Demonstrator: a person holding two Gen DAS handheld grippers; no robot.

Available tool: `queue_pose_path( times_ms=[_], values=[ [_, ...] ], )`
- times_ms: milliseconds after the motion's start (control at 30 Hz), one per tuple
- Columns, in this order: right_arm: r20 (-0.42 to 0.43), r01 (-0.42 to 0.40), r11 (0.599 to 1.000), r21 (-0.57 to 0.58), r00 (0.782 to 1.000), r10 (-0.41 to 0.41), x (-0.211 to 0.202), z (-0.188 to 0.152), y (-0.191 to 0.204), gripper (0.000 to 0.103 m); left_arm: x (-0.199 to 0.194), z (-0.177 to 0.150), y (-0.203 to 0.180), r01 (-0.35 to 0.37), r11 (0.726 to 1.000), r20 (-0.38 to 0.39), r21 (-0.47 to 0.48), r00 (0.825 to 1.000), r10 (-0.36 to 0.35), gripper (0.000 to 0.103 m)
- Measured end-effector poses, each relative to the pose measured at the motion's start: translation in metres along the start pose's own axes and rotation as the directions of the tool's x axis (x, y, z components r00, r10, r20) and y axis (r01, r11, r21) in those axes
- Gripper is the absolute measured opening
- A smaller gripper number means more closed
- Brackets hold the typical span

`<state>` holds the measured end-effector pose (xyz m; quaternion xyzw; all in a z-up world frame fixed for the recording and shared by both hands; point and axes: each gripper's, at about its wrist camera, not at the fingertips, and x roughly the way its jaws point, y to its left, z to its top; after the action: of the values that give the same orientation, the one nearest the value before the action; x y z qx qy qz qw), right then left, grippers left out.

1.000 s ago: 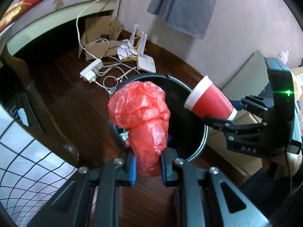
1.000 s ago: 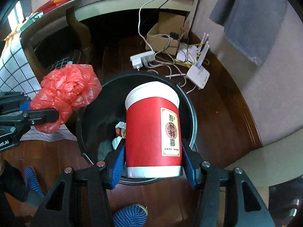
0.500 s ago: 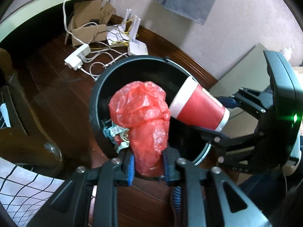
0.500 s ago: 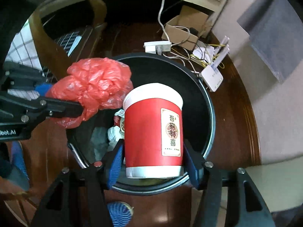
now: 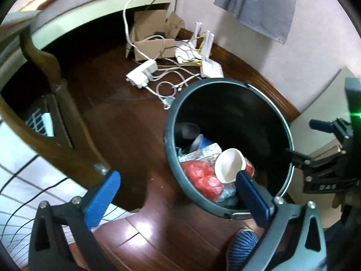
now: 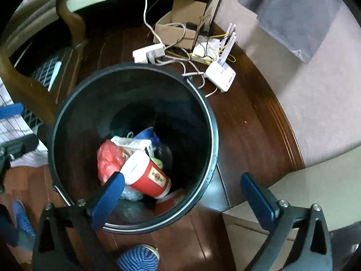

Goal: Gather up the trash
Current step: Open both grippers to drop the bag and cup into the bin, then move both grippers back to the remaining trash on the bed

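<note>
Left gripper (image 5: 178, 192): jaws have just been opening and now stand spread wide, blue pads bare, nothing between them. Right gripper (image 6: 182, 197): likewise just opened, spread wide and empty above the trash bin (image 6: 209, 122).

The red paper cup (image 6: 146, 176) lies on its side inside the bin, white mouth toward 10 o'clock in the right wrist view, label facing up. The red plastic bag (image 6: 108, 160) lies crumpled just beside it at 9 o'clock, touching the cup. Both rest on other rubbish: clear wrappers and a blue-and-white package at 12 o'clock of the cup.

In the left wrist view the bin (image 5: 225, 85) sits at 2 o'clock of the left gripper. From the bin, at 11 o'clock on the dark wood floor (image 5: 126, 122), lie a white power strip (image 5: 142, 73), tangled cables, a white router (image 5: 211, 67) and an open cardboard box (image 5: 153, 43). A striped slipper (image 6: 137, 258) shows at 6 o'clock in the right wrist view.
</note>
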<state>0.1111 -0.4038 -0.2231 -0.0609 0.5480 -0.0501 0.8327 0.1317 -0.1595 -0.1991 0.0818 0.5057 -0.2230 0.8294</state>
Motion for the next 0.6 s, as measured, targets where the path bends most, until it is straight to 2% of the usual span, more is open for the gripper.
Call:
queue_pose_path(
  times_ms=[367, 600],
  values=[
    [0.067, -0.011, 1.000, 0.010, 0.998, 0.010, -0.038, 0.003, 0.010, 0.103, -0.035, -0.001, 0.002, -0.025, 1.000, 0.046, -0.011, 0.999, 0.026, 0.103],
    [0.169, -0.003, 1.000, -0.012, 0.986, 0.005, -0.090, 0.016, 0.021, 0.103, -0.087, -0.001, 0.016, -0.031, 0.997, 0.123, -0.064, 0.992, 0.039, 0.103]
  ],
)
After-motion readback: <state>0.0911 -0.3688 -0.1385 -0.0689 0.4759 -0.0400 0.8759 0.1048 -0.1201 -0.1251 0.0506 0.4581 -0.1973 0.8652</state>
